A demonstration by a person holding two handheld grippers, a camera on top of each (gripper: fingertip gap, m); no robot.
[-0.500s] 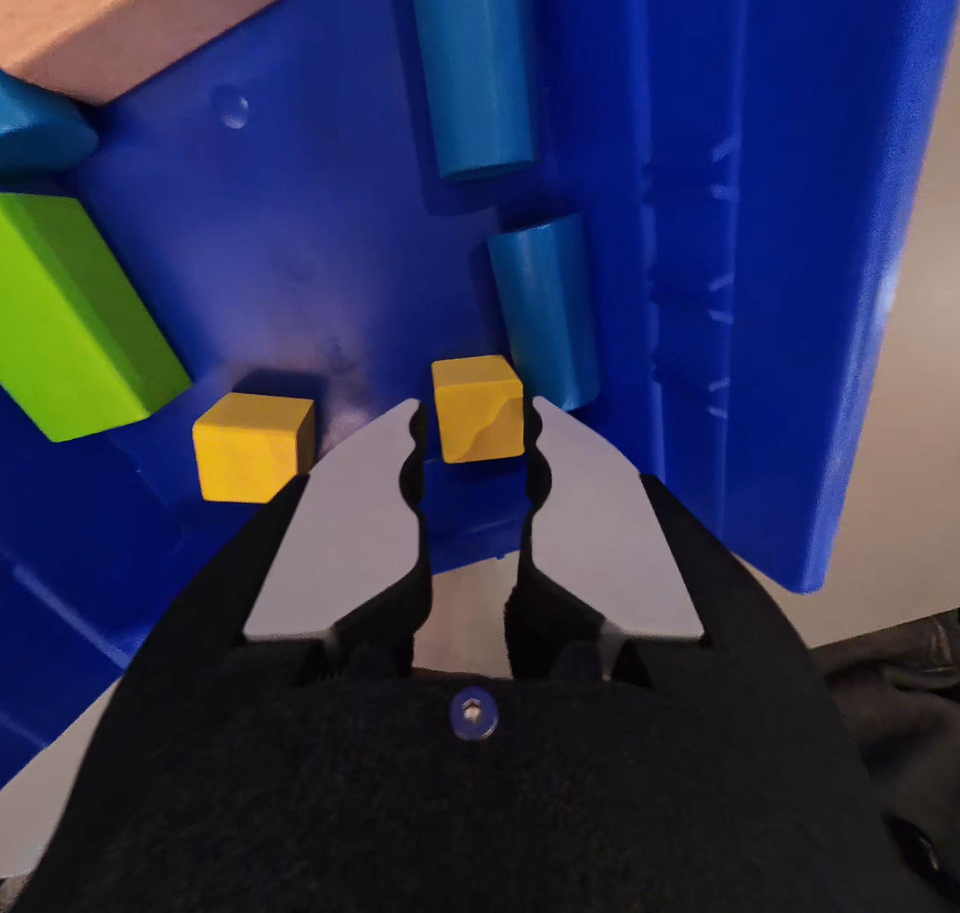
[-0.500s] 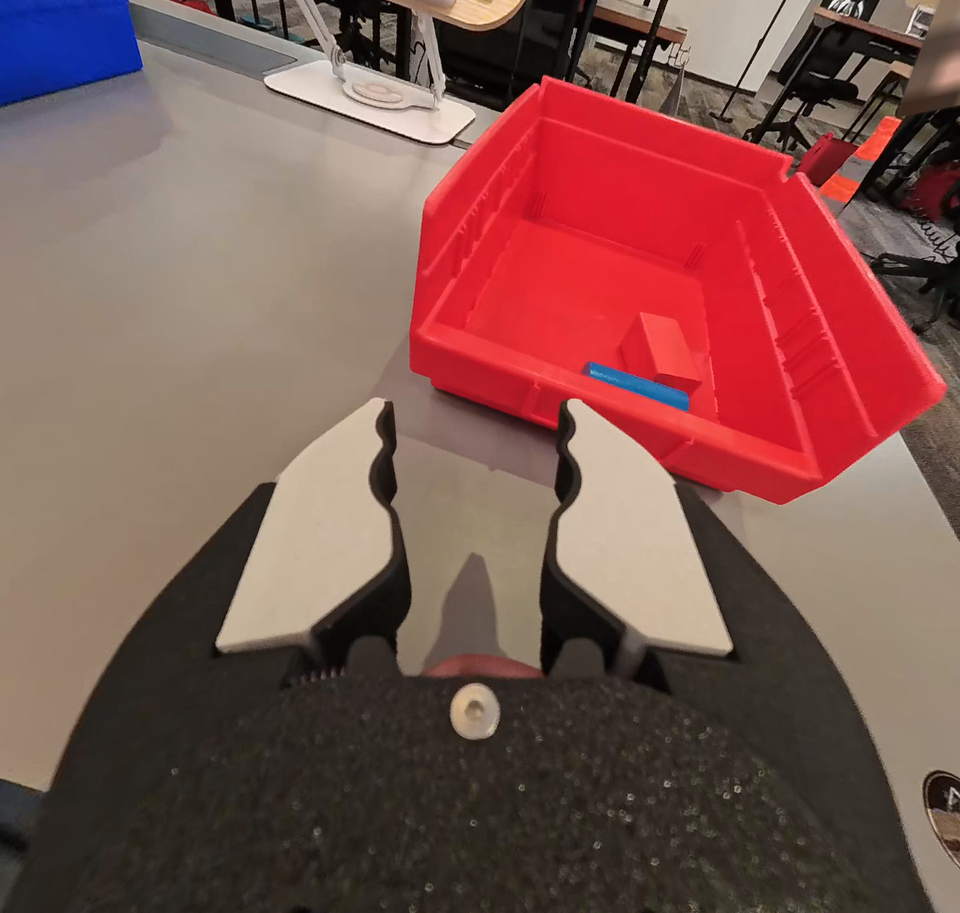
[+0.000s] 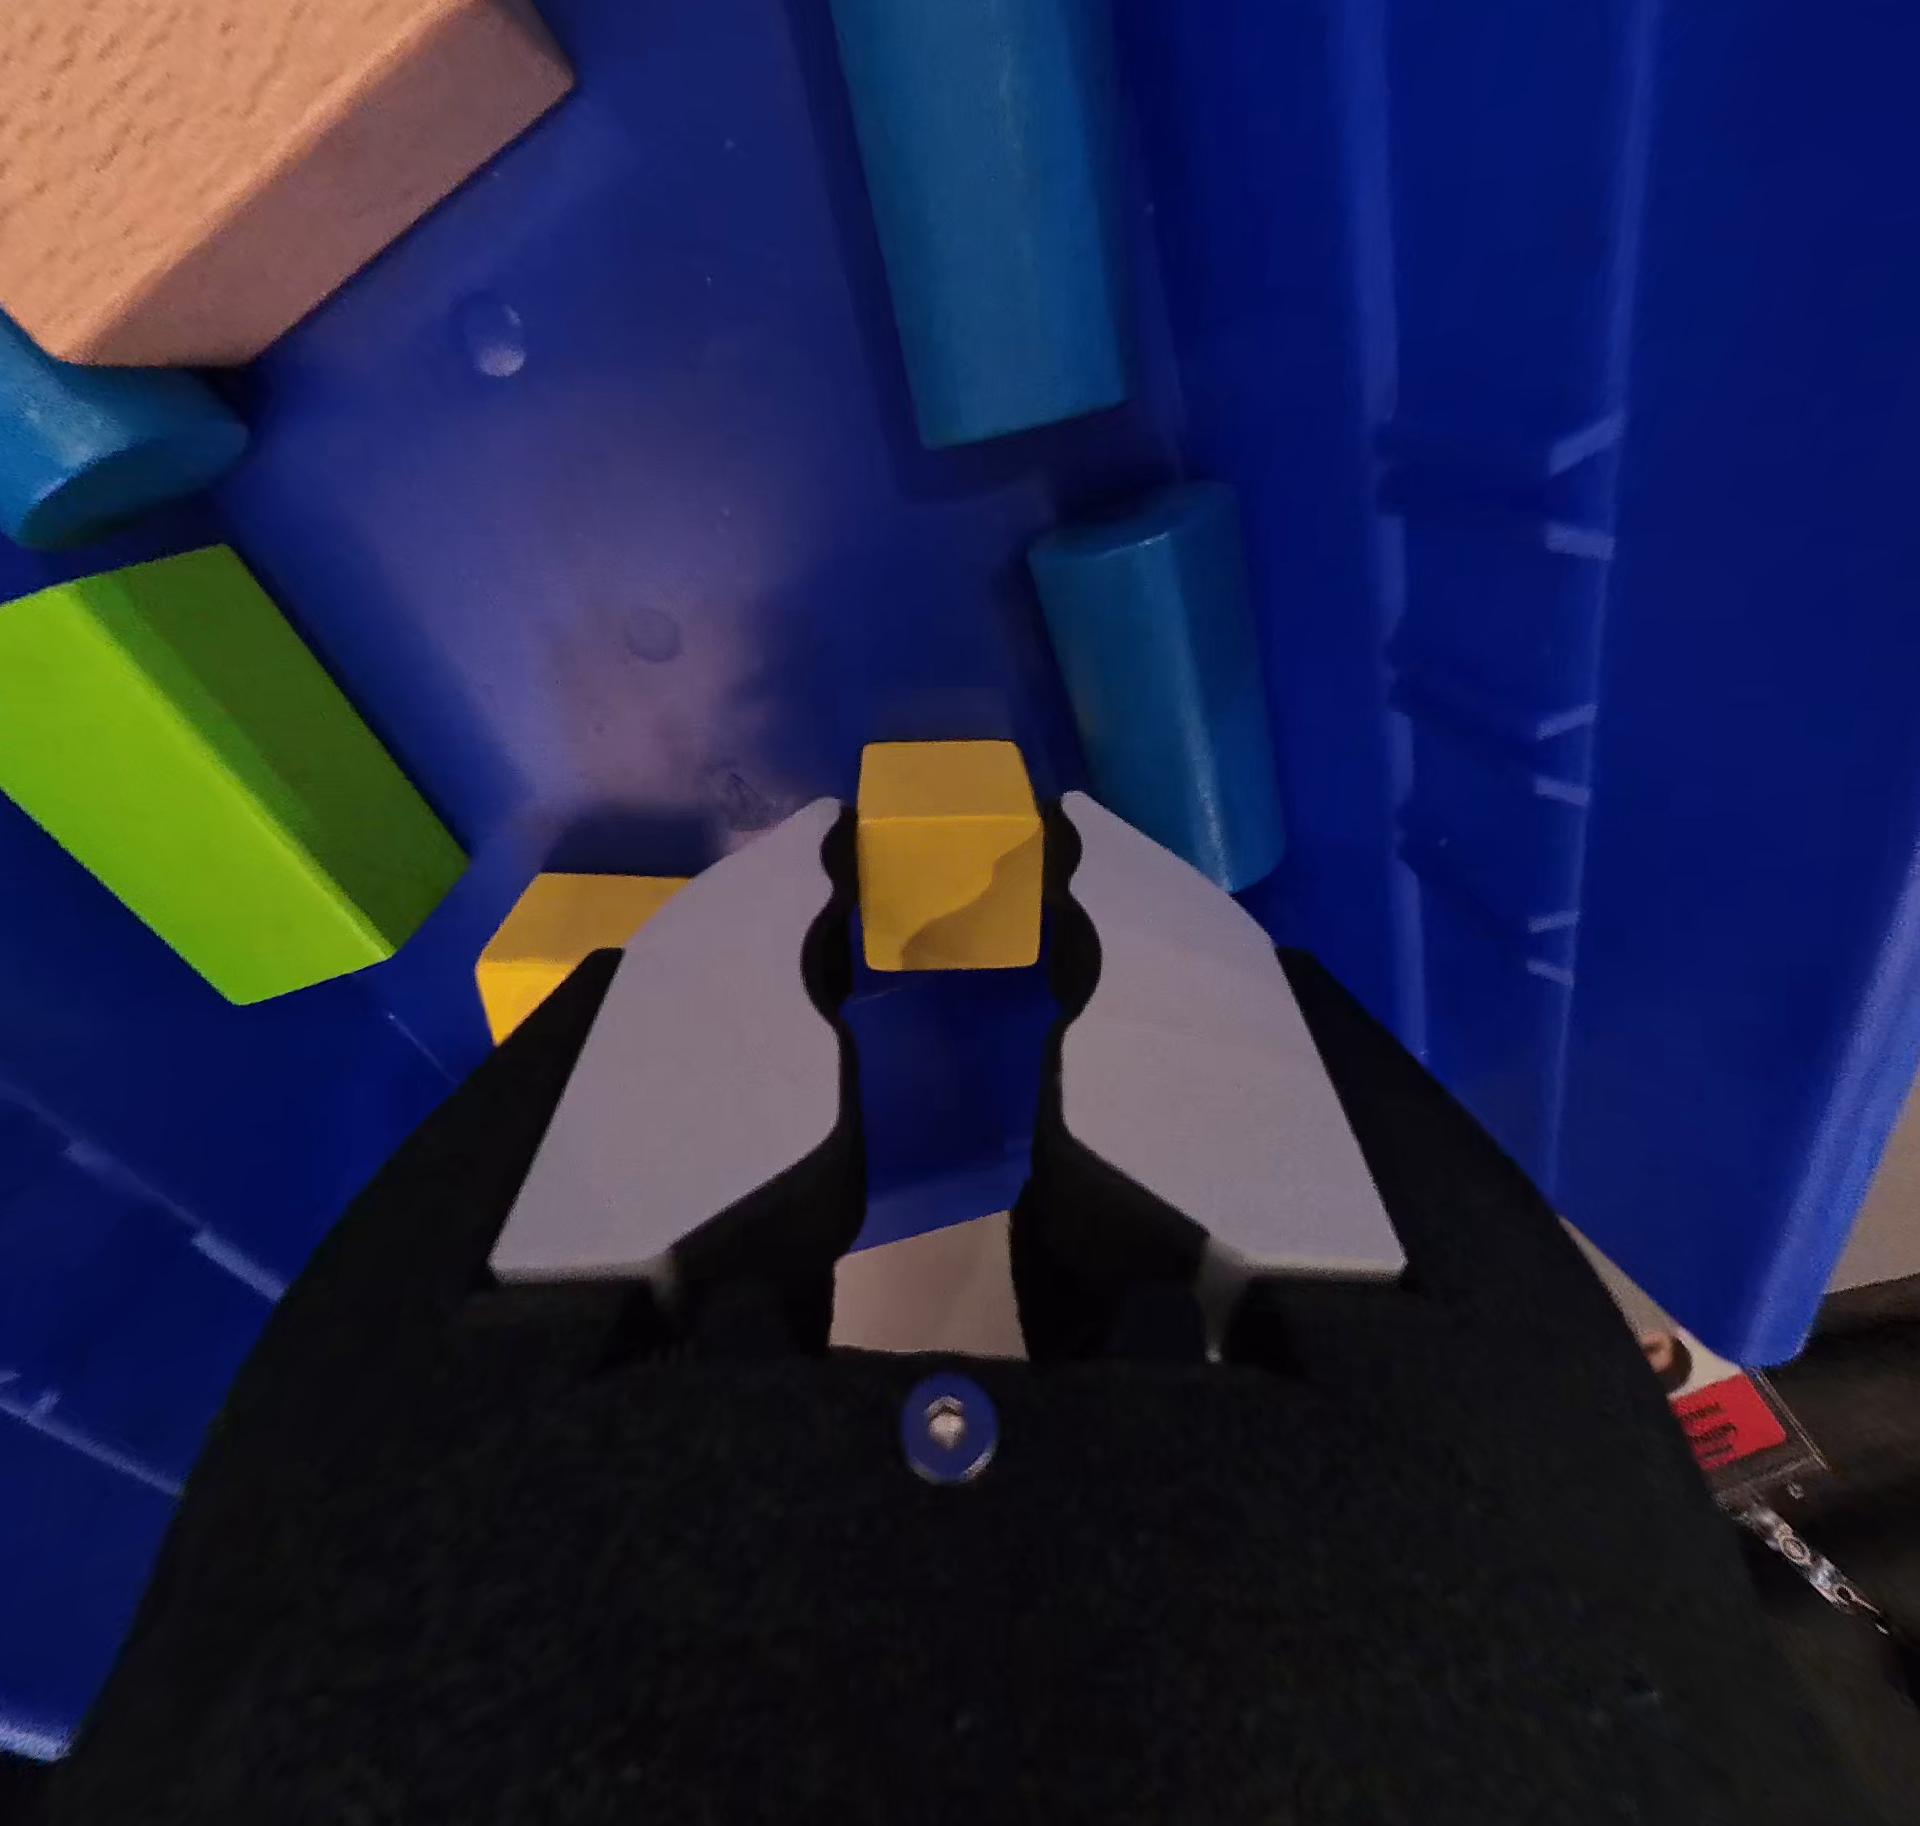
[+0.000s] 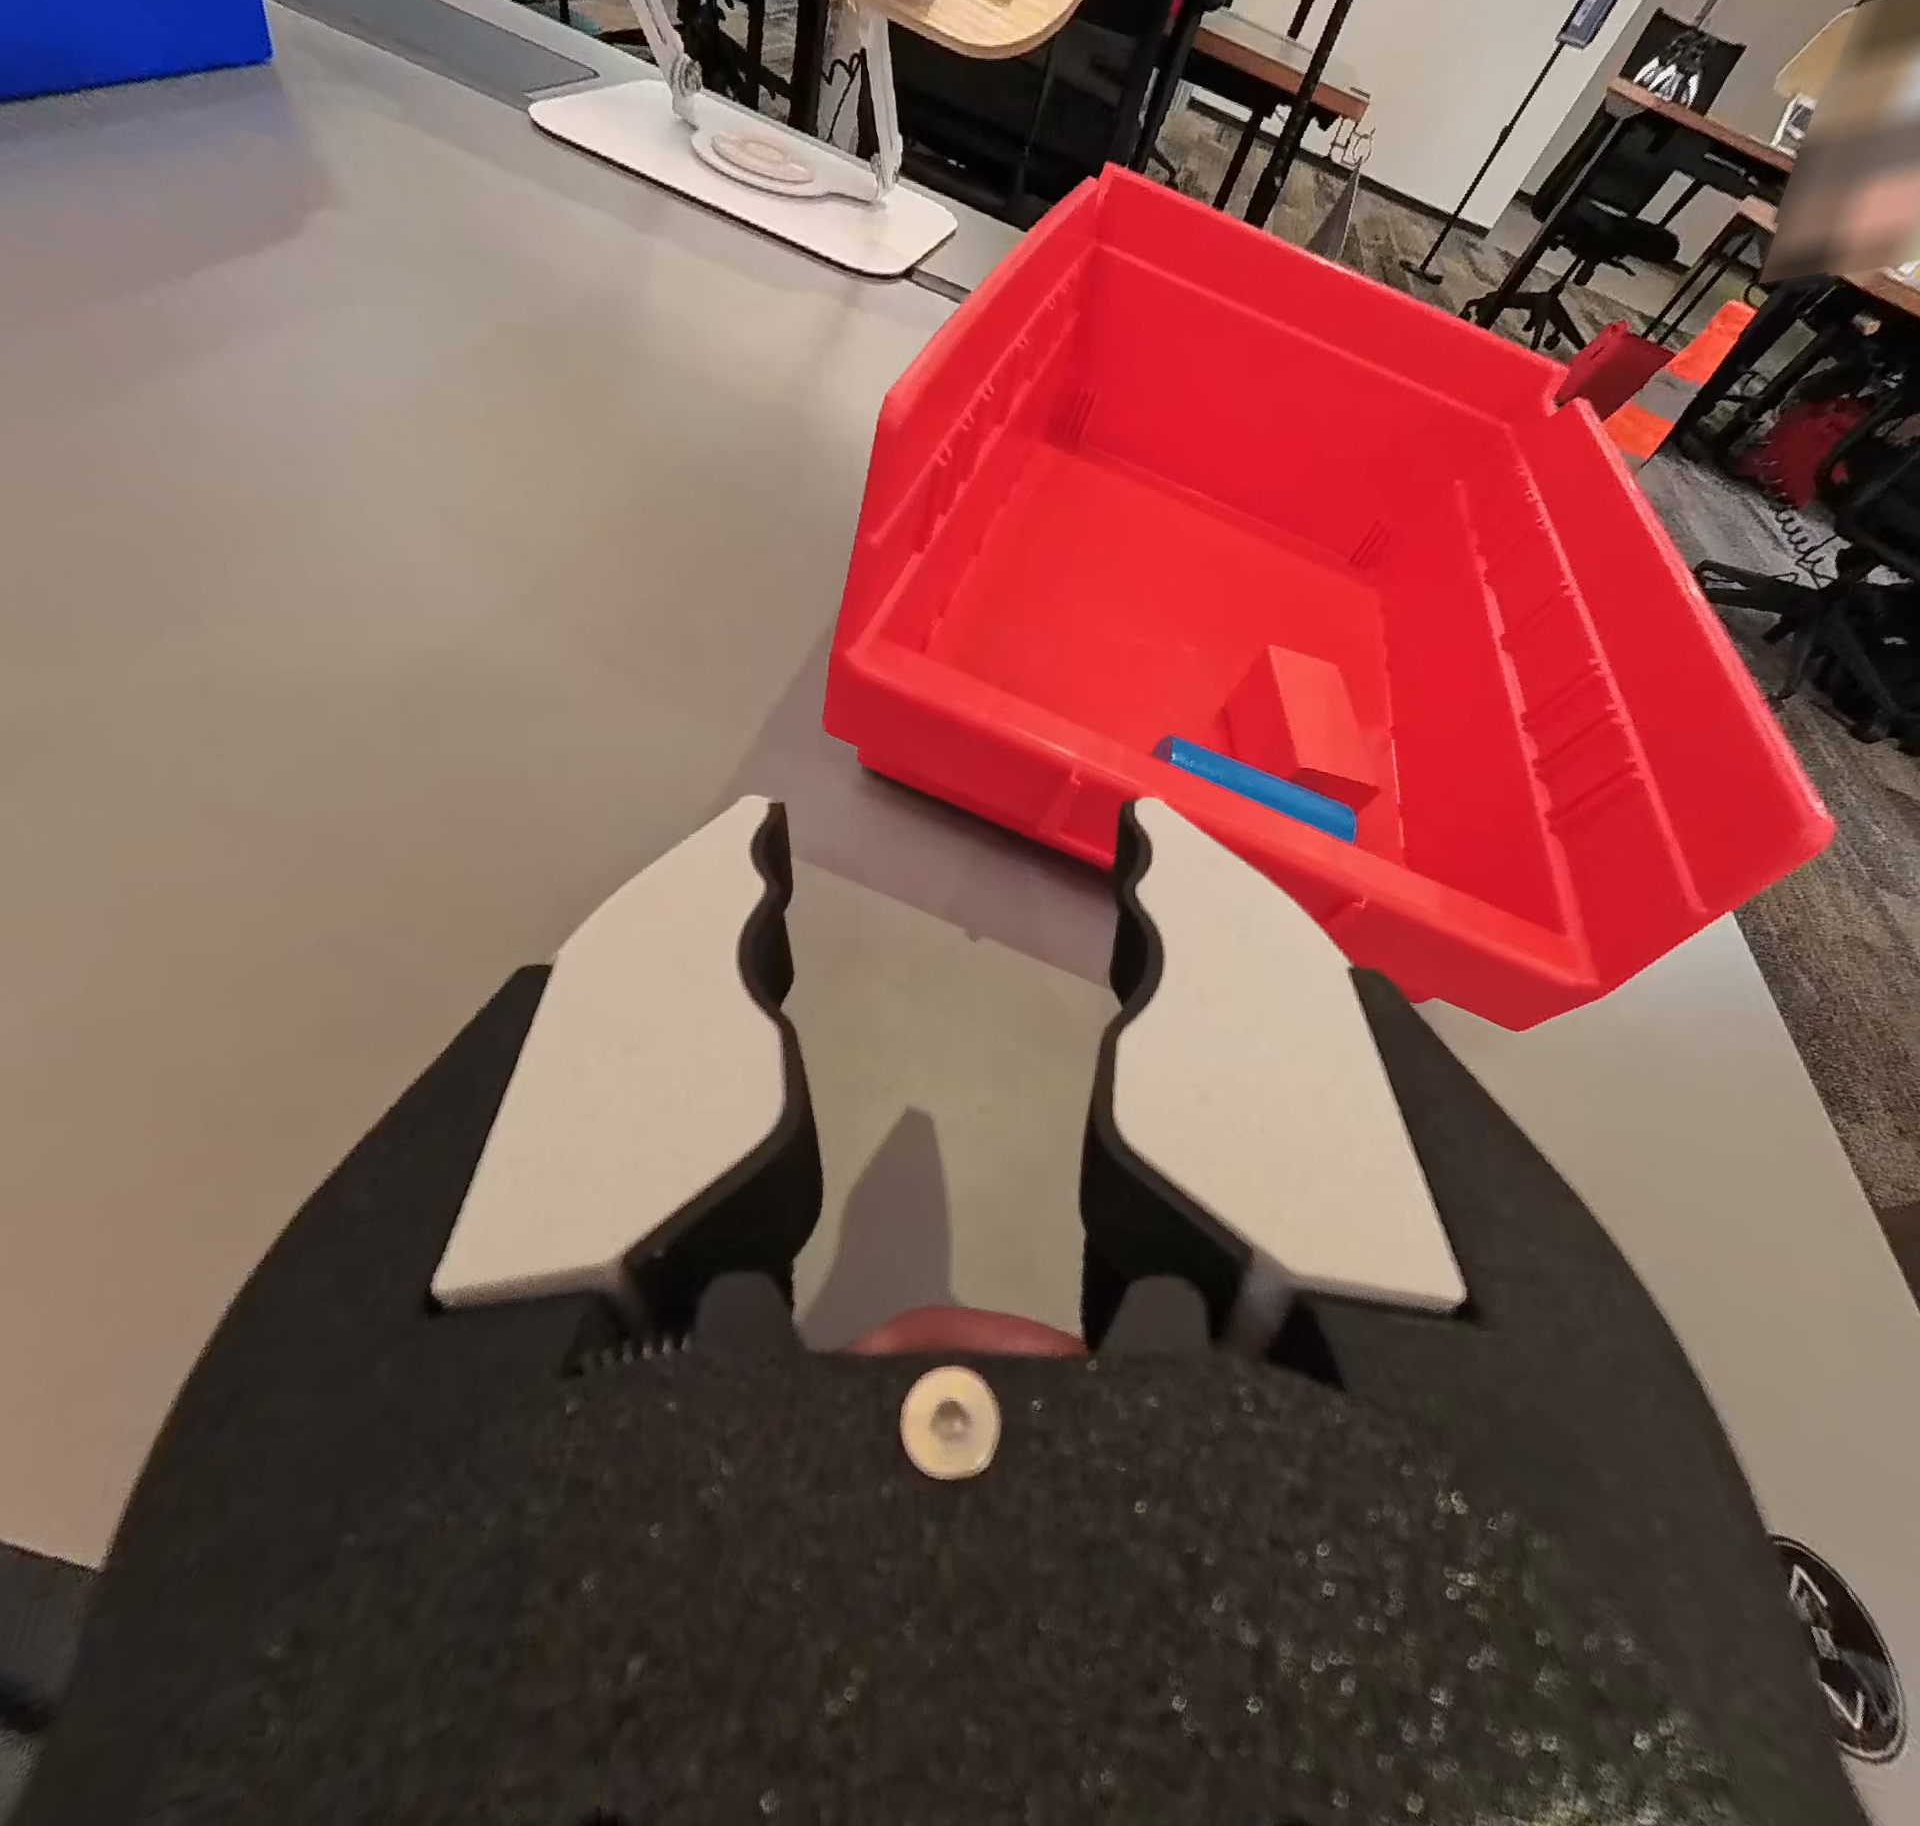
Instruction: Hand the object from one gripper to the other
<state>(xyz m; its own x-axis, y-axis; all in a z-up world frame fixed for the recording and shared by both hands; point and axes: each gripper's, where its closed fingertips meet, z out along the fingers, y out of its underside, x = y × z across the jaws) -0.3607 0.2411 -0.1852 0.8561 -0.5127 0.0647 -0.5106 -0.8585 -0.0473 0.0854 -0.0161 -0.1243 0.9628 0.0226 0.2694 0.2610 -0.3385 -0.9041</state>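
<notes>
While your left gripper (image 3: 948, 846) reaches into the blue bin (image 3: 1507, 633), its fingers flank the yellow cube (image 3: 948, 857), whether clamped or merely touching, you cannot tell. Your right gripper (image 4: 951, 846) hangs released and empty over the grey table (image 4: 364, 581), near the red bin (image 4: 1558, 955).

We record a royal-blue bin (image 3: 1455, 426) holding a yellow cube (image 3: 948, 857) with a darker mottled patch, a second yellow cube (image 3: 561, 929), a lime-green block (image 3: 197, 768), three mid-blue cylinders (image 3: 977, 166) and a pale speckled natural-wood block (image 3: 208, 103). We note a bright red bin (image 4: 1662, 737) containing a red block (image 4: 1304, 722) and a blue piece (image 4: 1257, 787), on a plain grey table (image 4: 364, 529). Gripper fingers (image 4: 644, 1038) are light grey on black.
</notes>
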